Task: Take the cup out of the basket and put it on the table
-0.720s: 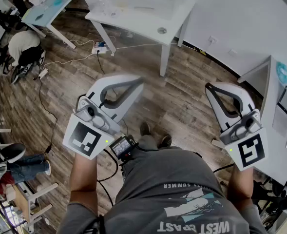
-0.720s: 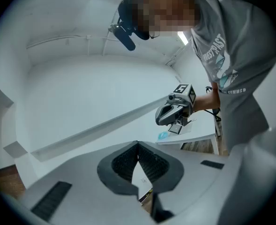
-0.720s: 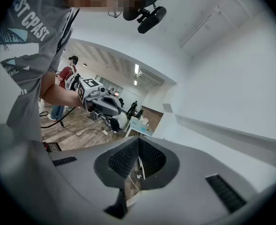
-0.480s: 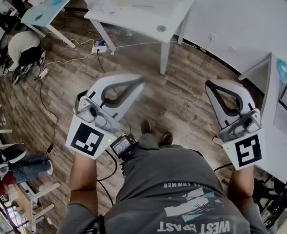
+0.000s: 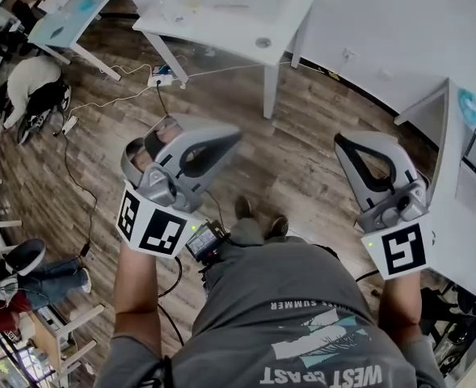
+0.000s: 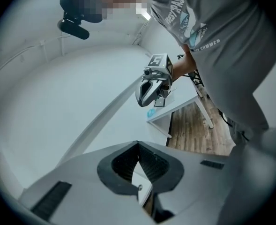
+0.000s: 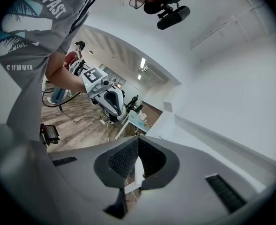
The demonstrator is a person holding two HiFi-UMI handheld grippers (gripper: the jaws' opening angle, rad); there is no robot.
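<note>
No cup and no basket shows in any view. In the head view my left gripper and my right gripper are held out at waist height over the wooden floor, both pointing away from me. The left gripper view shows its jaws meeting at the tips with nothing between them, and the right gripper across from it. In the right gripper view the jaws are likewise shut and empty, with the left gripper in the distance.
A white table stands ahead and a second white table on my right. A blue-topped desk is at far left. Cables and a power strip lie on the floor. People are at the left.
My left gripper has rolled about its own axis, so its marker cube now shows two faces. The right gripper has hardly moved. Both stay shut and empty.
</note>
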